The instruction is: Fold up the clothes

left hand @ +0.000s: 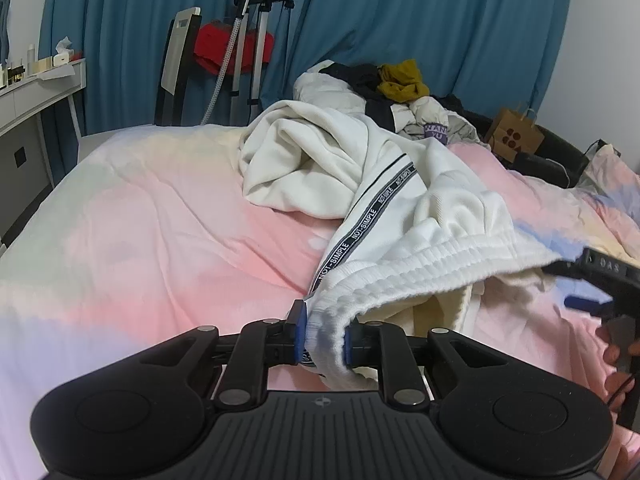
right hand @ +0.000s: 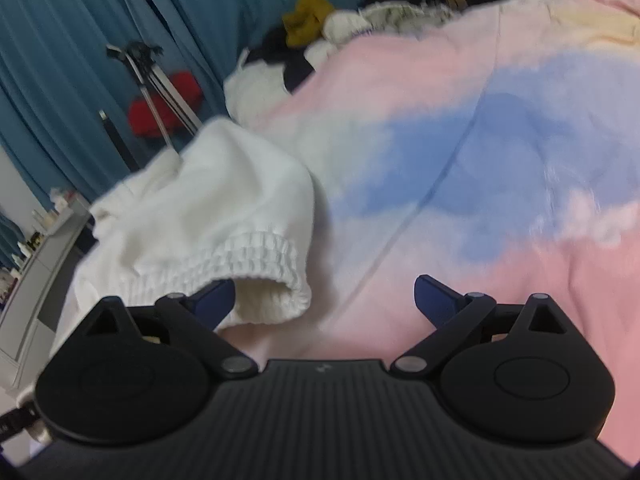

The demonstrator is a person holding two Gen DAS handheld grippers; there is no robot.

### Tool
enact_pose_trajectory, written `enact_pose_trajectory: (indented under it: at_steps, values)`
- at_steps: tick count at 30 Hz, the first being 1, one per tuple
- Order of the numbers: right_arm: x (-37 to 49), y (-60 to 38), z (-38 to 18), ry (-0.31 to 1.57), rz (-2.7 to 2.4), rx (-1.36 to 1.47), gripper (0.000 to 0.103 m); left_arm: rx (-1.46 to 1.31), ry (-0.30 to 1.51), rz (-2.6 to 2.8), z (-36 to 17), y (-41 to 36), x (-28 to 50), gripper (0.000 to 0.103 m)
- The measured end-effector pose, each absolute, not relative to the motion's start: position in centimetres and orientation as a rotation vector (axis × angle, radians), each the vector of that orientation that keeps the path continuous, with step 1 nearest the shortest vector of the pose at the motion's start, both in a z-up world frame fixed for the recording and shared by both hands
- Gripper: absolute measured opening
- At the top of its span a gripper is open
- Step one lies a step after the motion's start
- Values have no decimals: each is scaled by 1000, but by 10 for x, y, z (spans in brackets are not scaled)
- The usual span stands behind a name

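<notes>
White sweatpants (left hand: 360, 168) with a grey lettered side stripe lie bunched on the pink and blue bedspread (left hand: 160, 220). My left gripper (left hand: 325, 338) is shut on the ribbed elastic waistband (left hand: 400, 272) and holds one end up. My right gripper (right hand: 325, 300) is open and empty, its left finger (right hand: 214, 300) beside the far end of the waistband (right hand: 256, 256). The right gripper also shows at the right edge of the left wrist view (left hand: 600, 280).
A pile of other clothes (left hand: 384, 84) sits at the back of the bed. A brown paper bag (left hand: 516, 136) stands at the back right. A garment steamer stand (left hand: 256, 40) and blue curtains (left hand: 420, 20) are behind. A white desk (left hand: 36, 96) is at the left.
</notes>
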State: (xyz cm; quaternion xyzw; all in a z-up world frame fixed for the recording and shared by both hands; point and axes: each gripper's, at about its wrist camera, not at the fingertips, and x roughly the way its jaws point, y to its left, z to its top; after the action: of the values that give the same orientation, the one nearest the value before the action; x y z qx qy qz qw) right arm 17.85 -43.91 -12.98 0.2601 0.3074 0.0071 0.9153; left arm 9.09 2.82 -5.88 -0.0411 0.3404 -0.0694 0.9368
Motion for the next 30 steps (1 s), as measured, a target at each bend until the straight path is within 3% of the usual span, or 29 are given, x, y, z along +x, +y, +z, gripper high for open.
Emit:
enact_pose_trajectory:
  at_steps: [2, 3, 8, 11, 13, 16, 18, 20, 24, 30]
  values:
    - [184, -431, -128, 604, 21, 497, 89, -77, 699, -140, -60, 27, 90, 19]
    - [188, -426, -128, 595, 27, 464, 80, -72, 703, -138, -61, 27, 89, 20]
    - [199, -379, -126, 499, 28, 135, 75, -58, 721, -128, -68, 27, 90, 21]
    - [202, -376, -126, 510, 46, 122, 55, -51, 722, -144, -71, 26, 90, 24]
    - [202, -378, -125, 532, 42, 139, 35, -29, 708, -163, -72, 22, 88, 25]
    - [199, -385, -119, 533, 4, 151, 20, 3, 694, -178, -73, 15, 85, 30]
    - [196, -392, -114, 520, -13, 181, 18, 17, 685, -193, -74, 11, 83, 35]
    - [192, -399, -109, 502, -27, 223, 16, 38, 675, -205, -75, 6, 82, 49]
    - [175, -407, -83, 390, -62, 237, 12, 109, 660, -227, -83, -8, 76, 52]
    - [163, -417, -68, 333, -100, 220, 12, 260, 604, -264, -95, -38, 61, 69]
